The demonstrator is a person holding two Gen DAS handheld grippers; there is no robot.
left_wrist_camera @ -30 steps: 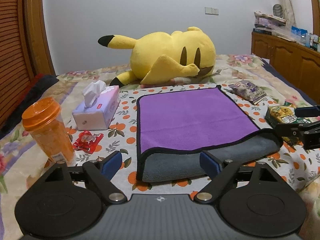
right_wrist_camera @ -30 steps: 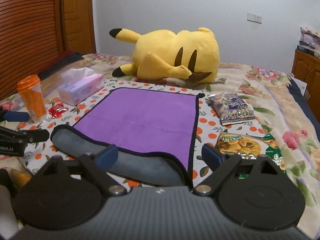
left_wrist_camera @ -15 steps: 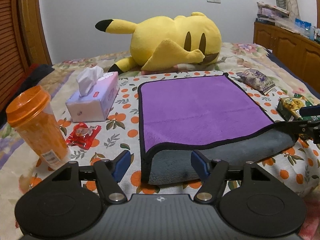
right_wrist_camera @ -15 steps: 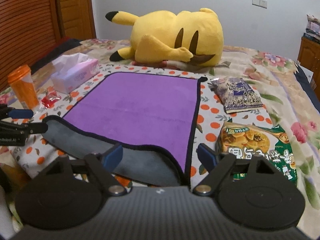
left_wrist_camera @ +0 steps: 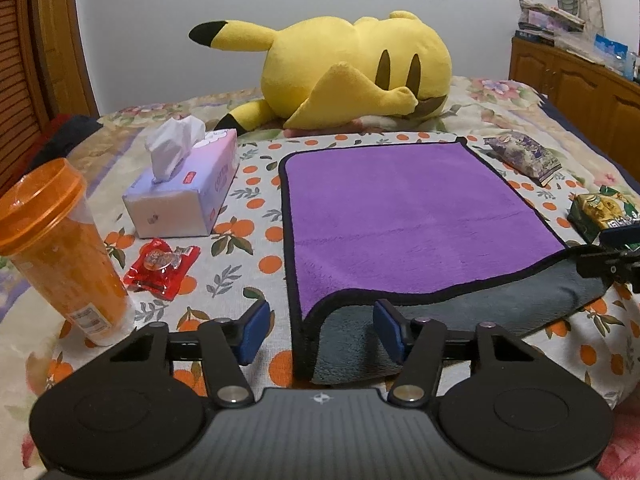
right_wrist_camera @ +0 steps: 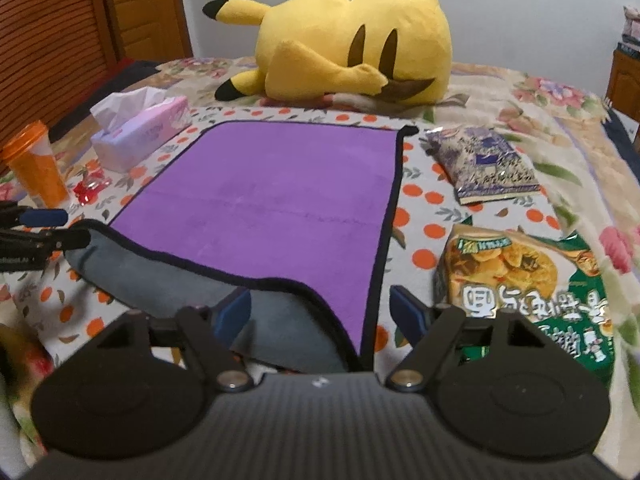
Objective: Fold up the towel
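Two claws work here, one at each near corner of the towel (left_wrist_camera: 416, 216), and both have their fingers spread with nothing pinched between them. The towel lies flat on the bed (left_wrist_camera: 256, 200), purple side up, but its near edge is turned over so that the grey underside shows as a rolled strip. I judge this edge hangs a little over the side of the bed, which is why it curls.

The left claw (left_wrist_camera: 320, 330) stands just in front of the near left corner. The black border of the towel passes between its blue pads (left_wrist_camera: 254, 330), nearer to the right one. The right claw (right_wrist_camera: 320, 312) stands at the near right corner in the same way; the grey fold and the purple corner lie between its fingers, close above the body of the tool.

Each claw probably takes one corner so that the near edge can be lifted evenly and carried away from the claws, toward the plush toy (left_wrist_camera: 352, 76). Beside the left claw stand an orange cup (left_wrist_camera: 60, 248) and a tissue box (left_wrist_camera: 188, 192); a snack bag (right_wrist_camera: 520, 284) lies just right of the right claw.
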